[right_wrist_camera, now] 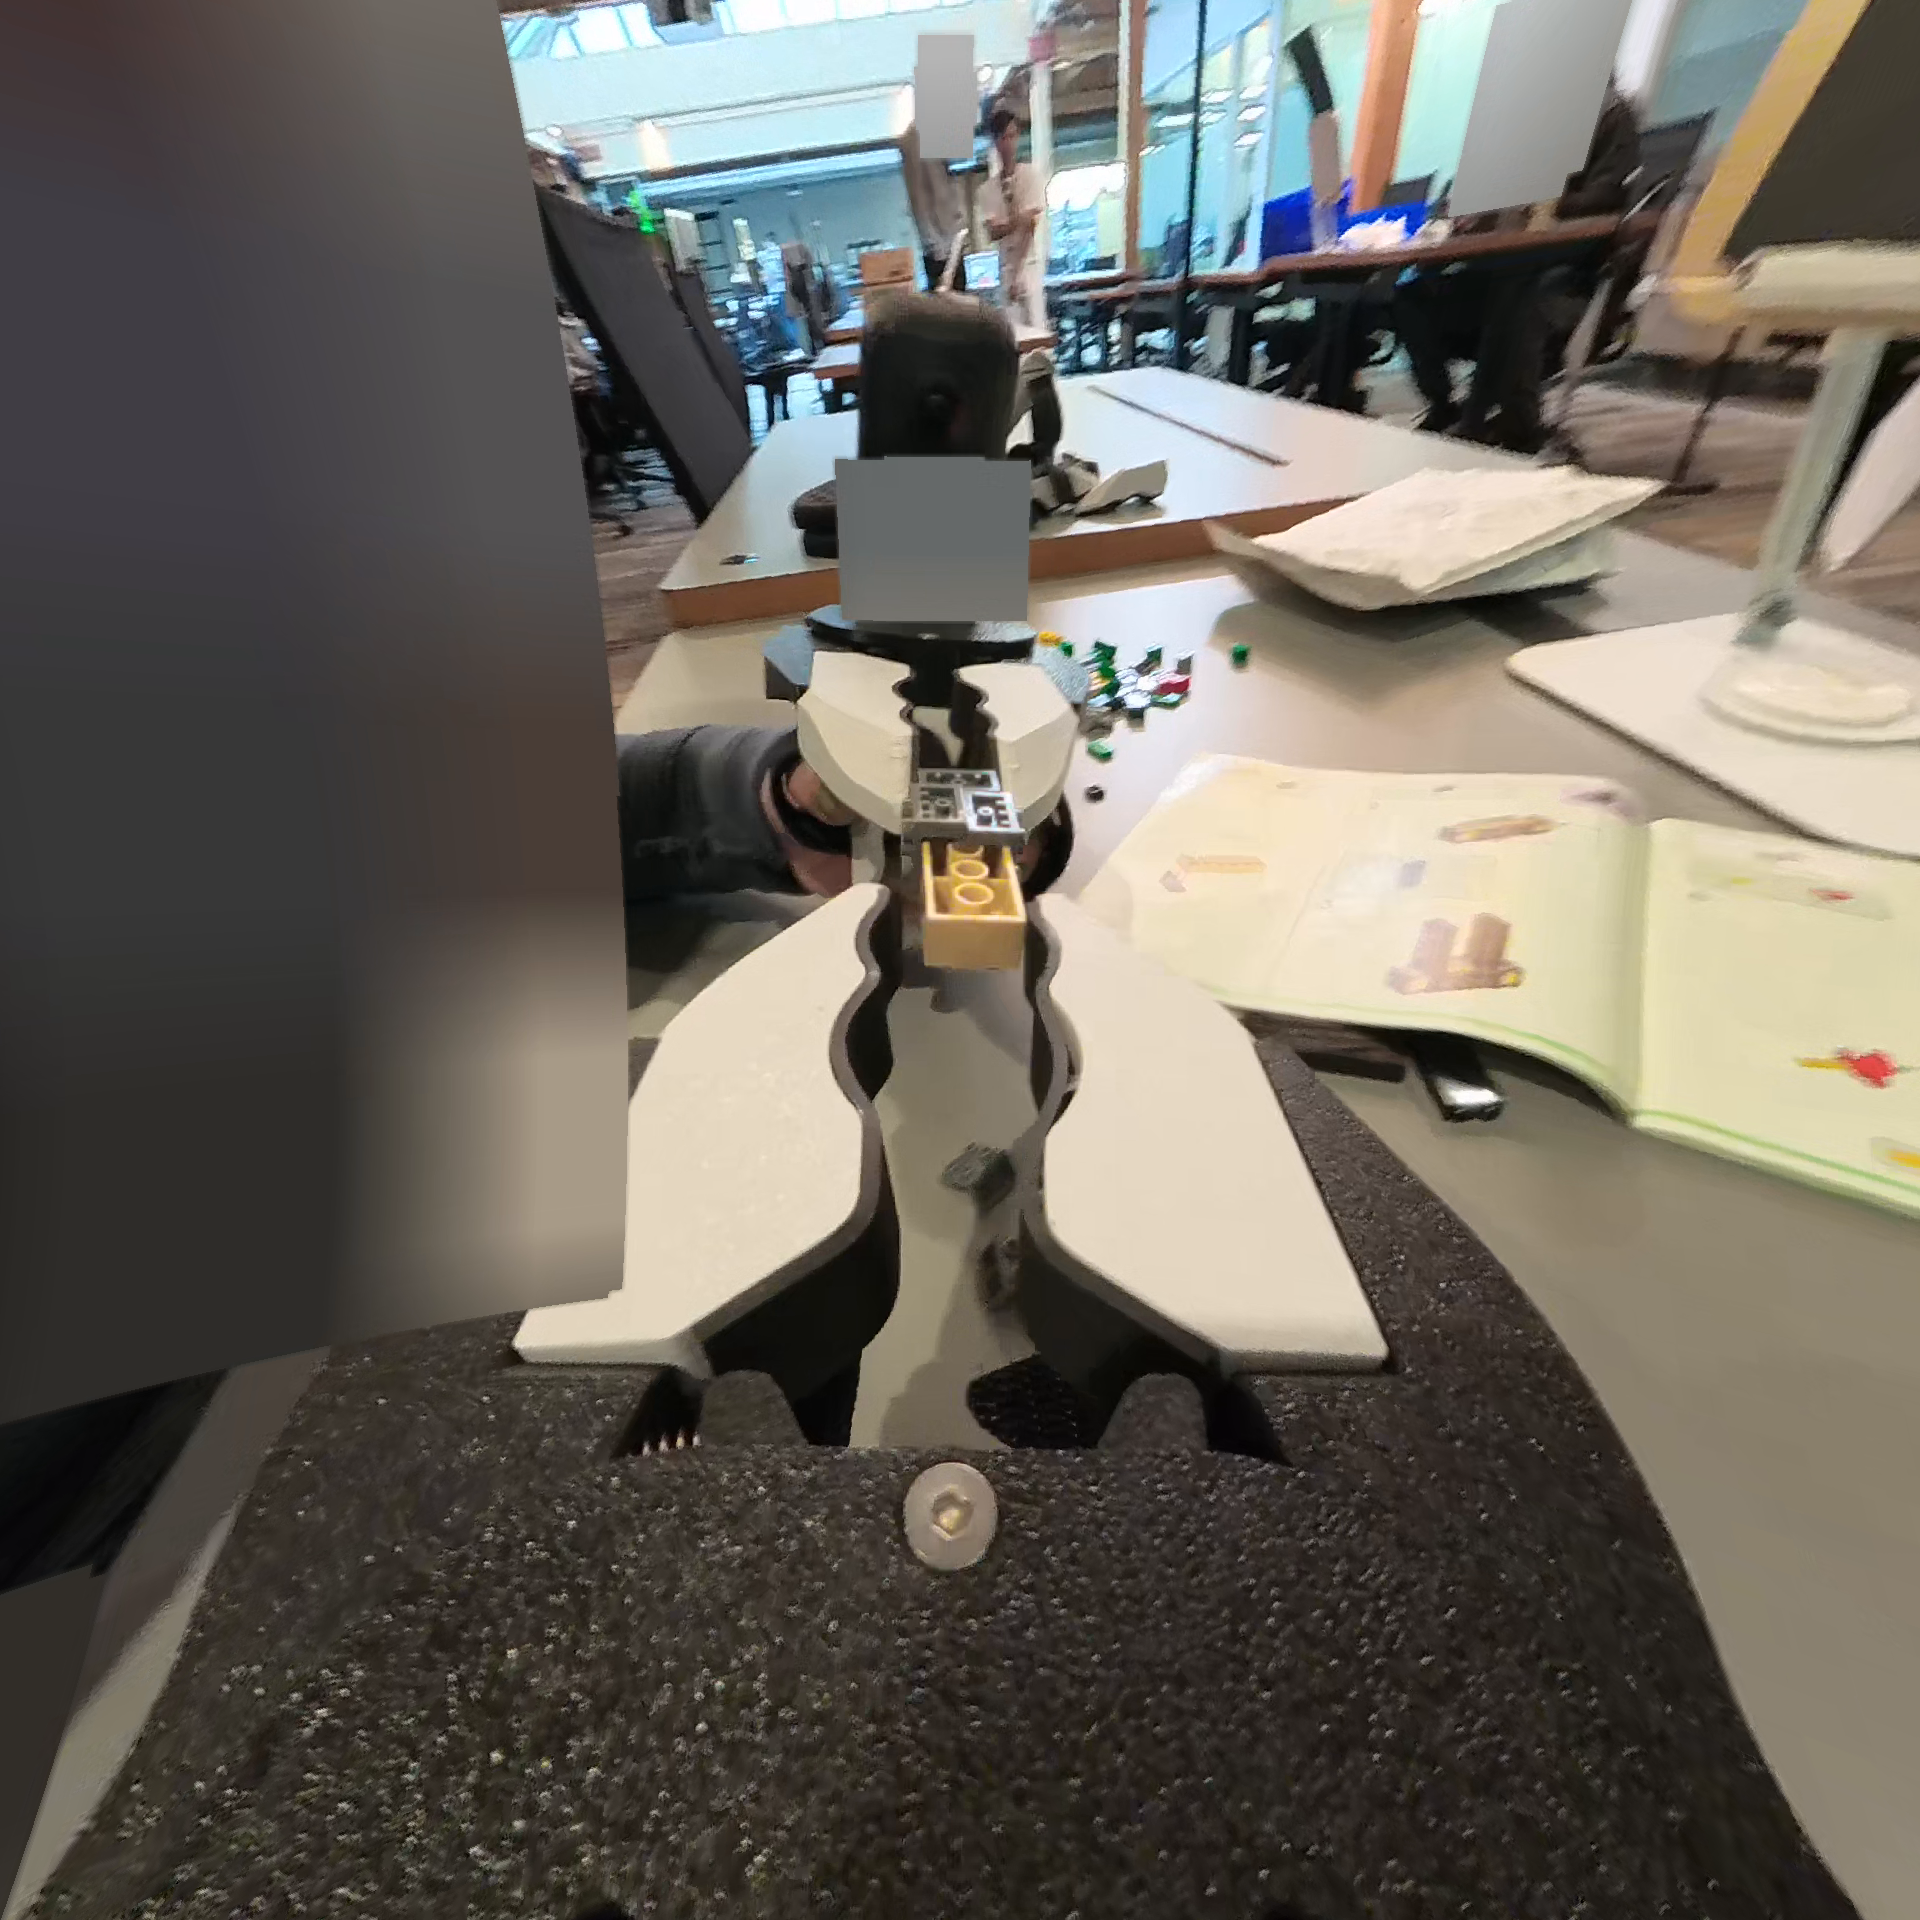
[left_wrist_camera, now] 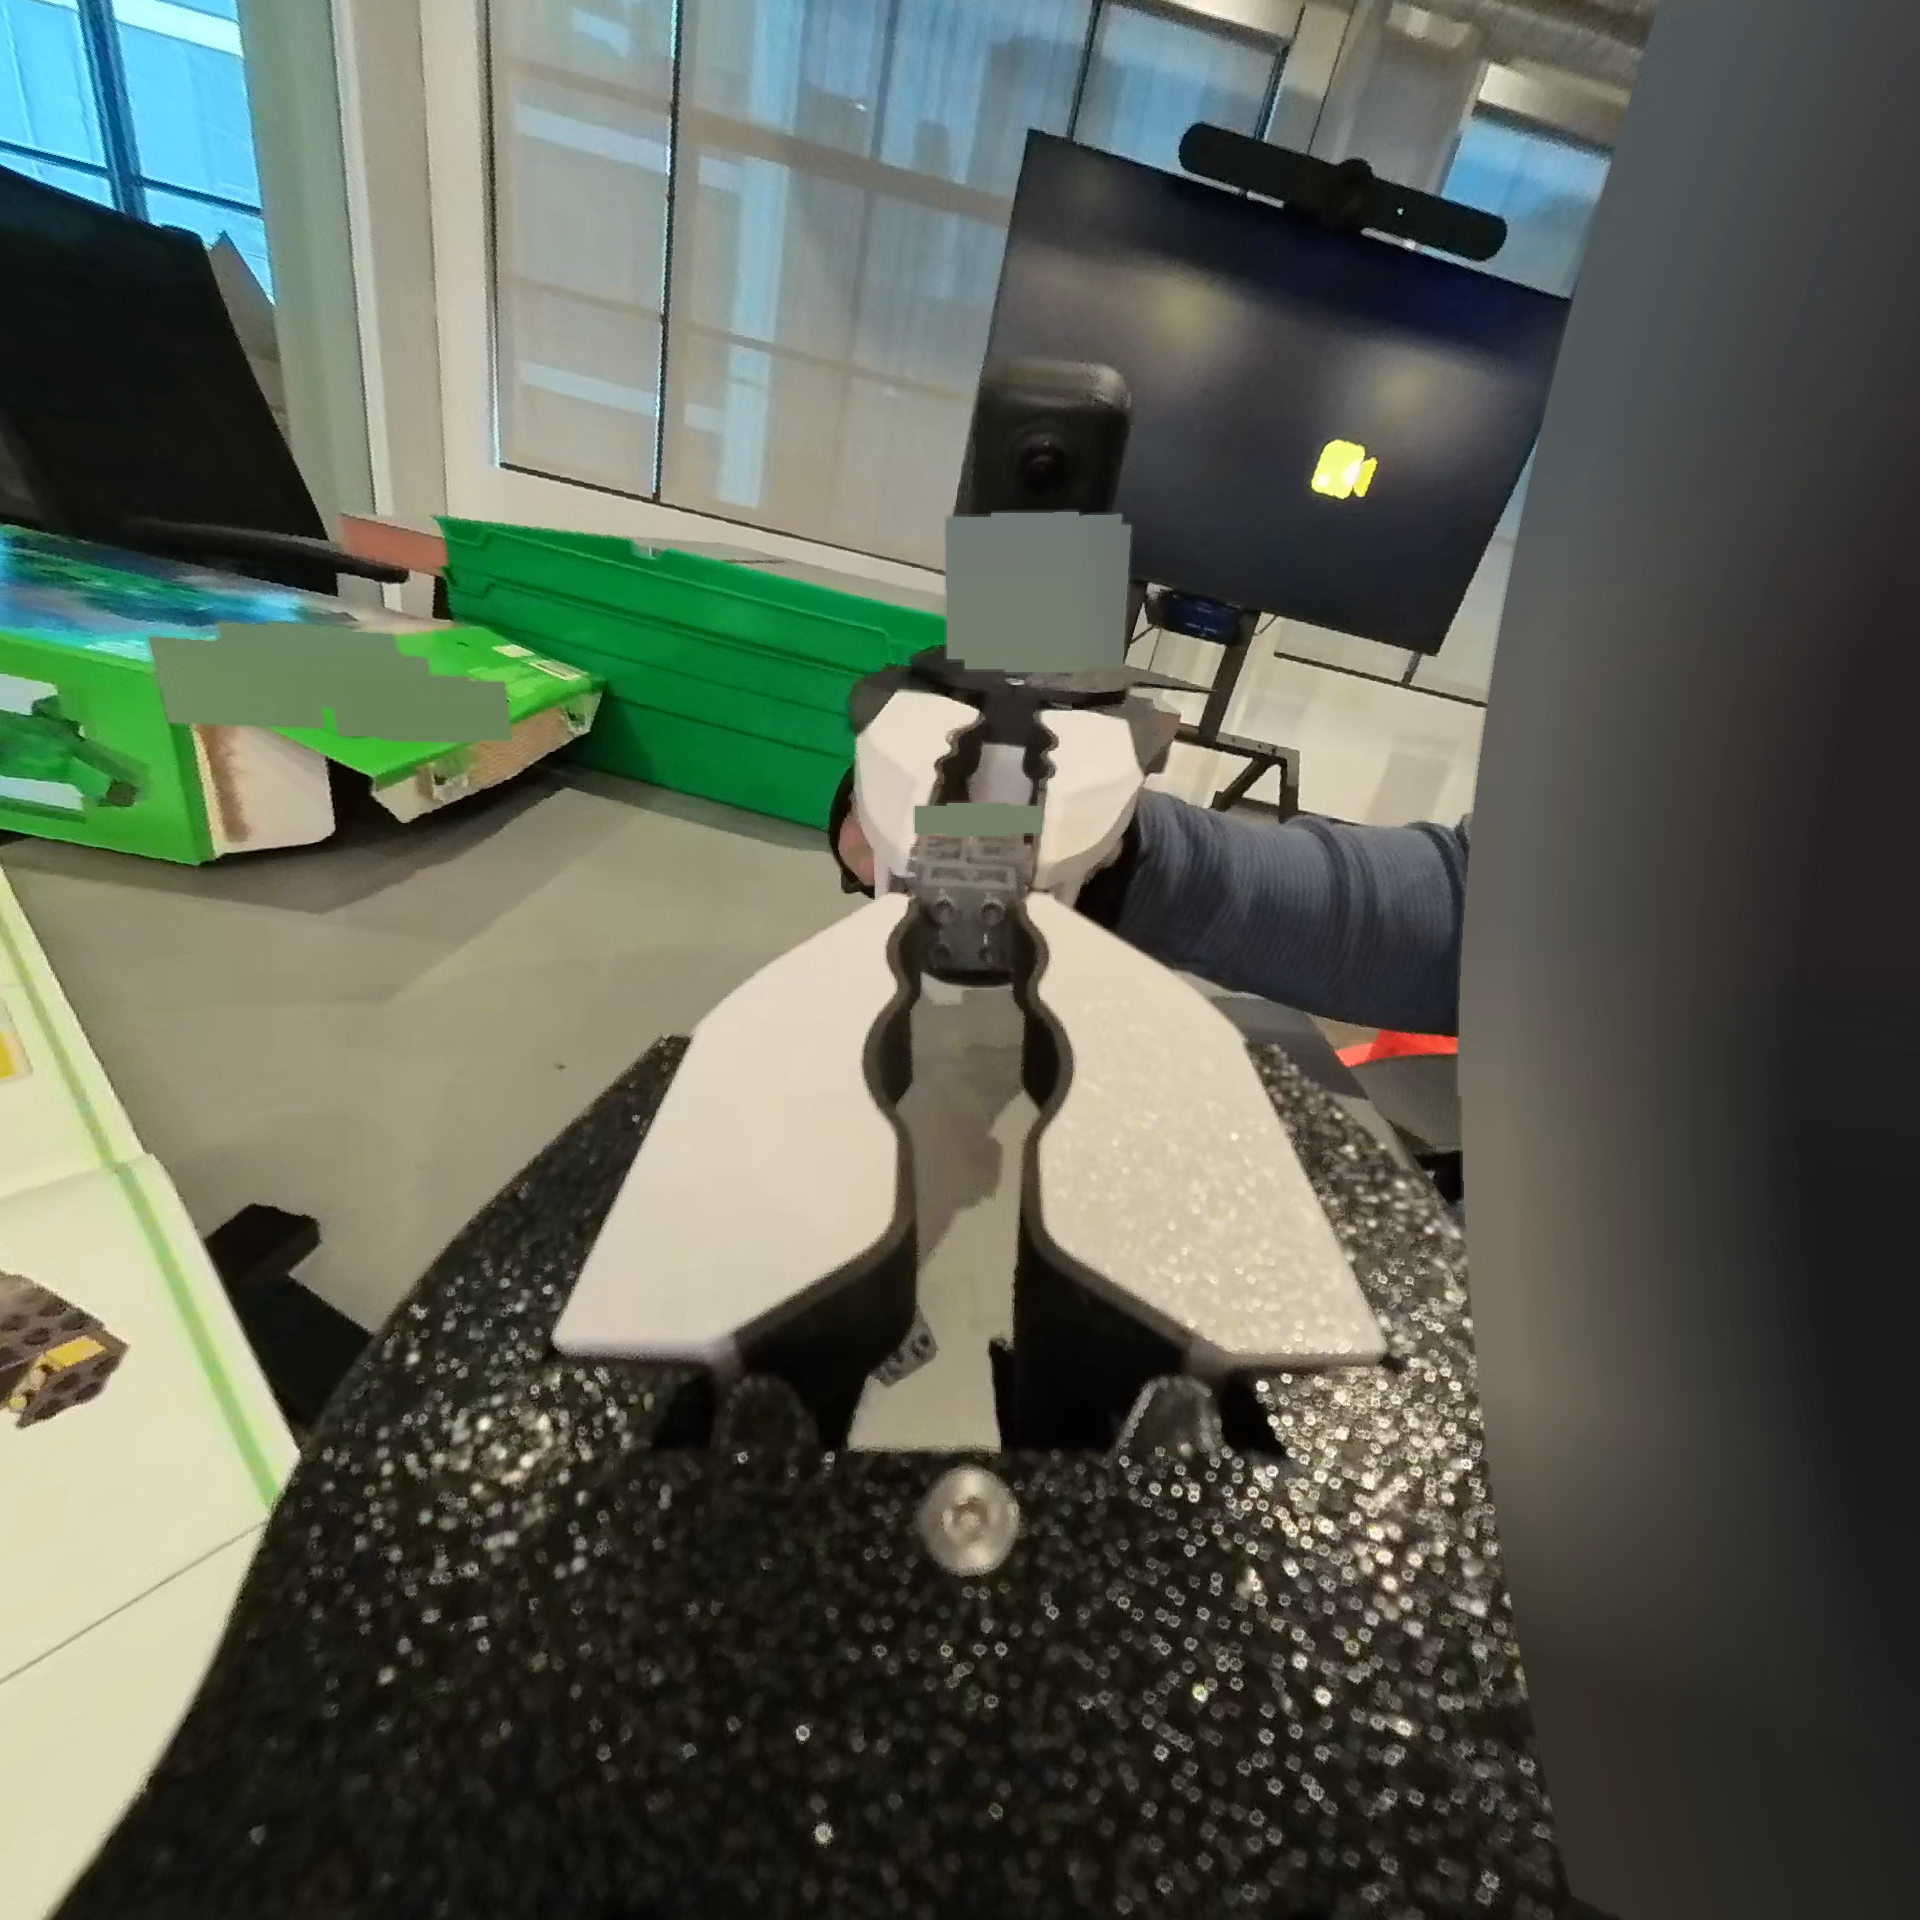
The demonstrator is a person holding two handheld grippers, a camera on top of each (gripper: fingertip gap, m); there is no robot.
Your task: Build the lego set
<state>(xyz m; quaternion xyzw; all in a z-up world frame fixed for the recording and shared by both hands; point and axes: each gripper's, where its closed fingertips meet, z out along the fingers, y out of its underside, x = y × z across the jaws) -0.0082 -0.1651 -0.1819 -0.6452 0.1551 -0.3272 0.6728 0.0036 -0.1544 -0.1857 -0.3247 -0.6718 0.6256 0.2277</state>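
My left gripper [left_wrist_camera: 964,928] is shut on a dark grey studded Lego piece [left_wrist_camera: 966,925], held in the air above the grey table [left_wrist_camera: 416,987]. My right gripper [right_wrist_camera: 964,914] is shut on a tan brick [right_wrist_camera: 971,904], seen with its hollow underside up. The two grippers face each other tip to tip. The tan brick's far end meets the grey plates [right_wrist_camera: 961,810] at the tips of the left gripper [right_wrist_camera: 951,769]. The right gripper [left_wrist_camera: 987,800] shows beyond the grey piece in the left wrist view; the tan brick is hidden there.
An open instruction booklet [right_wrist_camera: 1455,935] lies to the right, with a pile of loose small pieces [right_wrist_camera: 1122,675] behind it. Two small dark pieces [right_wrist_camera: 977,1164] lie on the table under my right gripper. A green set box [left_wrist_camera: 104,727] and a green bin [left_wrist_camera: 707,665] stand at the far left. Left and right tips are no more than a few centimetres apart.
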